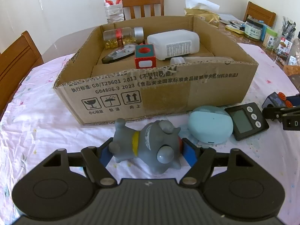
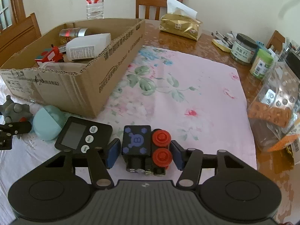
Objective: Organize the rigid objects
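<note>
A grey rubber animal toy [image 1: 148,146] lies on the cloth between the blue pads of my left gripper [image 1: 148,152], which look closed against its sides. My right gripper [image 2: 145,151] is open around a black toy block with red wheels [image 2: 145,148], with small gaps on both sides. A cardboard box [image 1: 159,91] stands behind the toy and holds a white bottle [image 1: 174,44], a capsule bottle [image 1: 122,35] and a red cube [image 1: 145,58]. A pale blue round case [image 1: 210,124] and a black timer [image 1: 245,121] lie in front of the box.
The box [image 2: 88,75] is at the left of the right wrist view, with flowered cloth [image 2: 187,93] to its right. Jars and packets [image 2: 262,63] crowd the right table edge. A gold tissue pack [image 2: 180,26], a water bottle [image 1: 112,1] and wooden chairs stand behind.
</note>
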The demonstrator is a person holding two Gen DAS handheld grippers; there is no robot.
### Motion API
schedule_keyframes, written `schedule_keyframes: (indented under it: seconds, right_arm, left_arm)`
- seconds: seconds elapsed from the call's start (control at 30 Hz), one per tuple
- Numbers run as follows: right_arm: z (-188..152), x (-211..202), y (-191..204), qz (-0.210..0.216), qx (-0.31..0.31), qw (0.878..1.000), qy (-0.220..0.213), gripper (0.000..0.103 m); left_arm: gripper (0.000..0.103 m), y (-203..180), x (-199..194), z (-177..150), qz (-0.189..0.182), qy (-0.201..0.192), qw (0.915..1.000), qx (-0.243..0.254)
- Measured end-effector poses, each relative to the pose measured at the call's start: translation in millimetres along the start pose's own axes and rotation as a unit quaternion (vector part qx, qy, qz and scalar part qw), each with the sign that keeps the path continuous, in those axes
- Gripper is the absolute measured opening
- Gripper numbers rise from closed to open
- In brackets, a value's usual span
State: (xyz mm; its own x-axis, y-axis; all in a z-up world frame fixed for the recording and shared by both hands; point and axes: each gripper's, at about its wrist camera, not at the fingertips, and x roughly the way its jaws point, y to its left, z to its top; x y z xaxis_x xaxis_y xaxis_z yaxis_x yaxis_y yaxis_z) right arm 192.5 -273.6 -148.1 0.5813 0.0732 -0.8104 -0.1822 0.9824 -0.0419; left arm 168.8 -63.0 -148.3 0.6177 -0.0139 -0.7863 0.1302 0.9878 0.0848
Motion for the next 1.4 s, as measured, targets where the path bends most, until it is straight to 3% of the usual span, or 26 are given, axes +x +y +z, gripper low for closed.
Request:
schedule_keyframes:
  seconds: [0.13,0.23,0.57,0.7,0.83,1.1,1.4]
  right_arm:
    - [-0.9,0.7,-0.8,0.003,0.001,1.0,-0.006,0.062]
    - [-0.8,0.2,-0.8,0.0,0.0,1.0,-0.008,0.056]
    - [1.3,-1.2,-5.3,0.01,-0.004,1.0,0.007,0.056]
    - [-0.3,-0.8,-6.6,0.01,-0.004,1.0,0.014,0.067]
    - [-6.8,1.4,-9.3,0.003,0.003,1.0,0.028,0.102]
    - [-10.2,1.0,-11.0,0.021,-0.011,0.999,0.034,0.103]
    - [-17.4,-1.5,-9.2,0.013,-0.002,1.0,0.006,0.103]
  left_arm:
    - [0.076,-1.6,1.4,1.1,0.006,-0.001,1.0,0.002]
    - [0.074,-0.7,1.7,2.2,0.003,0.0,1.0,-0.002]
    - [0.073,1.5,0.1,3.2,0.001,0.011,0.9999,0.013]
    - [0.073,3.5,-0.4,2.3,0.001,0.012,0.9999,0.009]
    - [0.073,3.1,-0.4,1.4,0.001,0.011,0.9999,0.011]
    - [0.073,3.4,0.2,1.6,0.0,0.011,0.9999,0.009]
    - [0.073,3.8,0.0,1.2,0.0,0.012,0.9999,0.001]
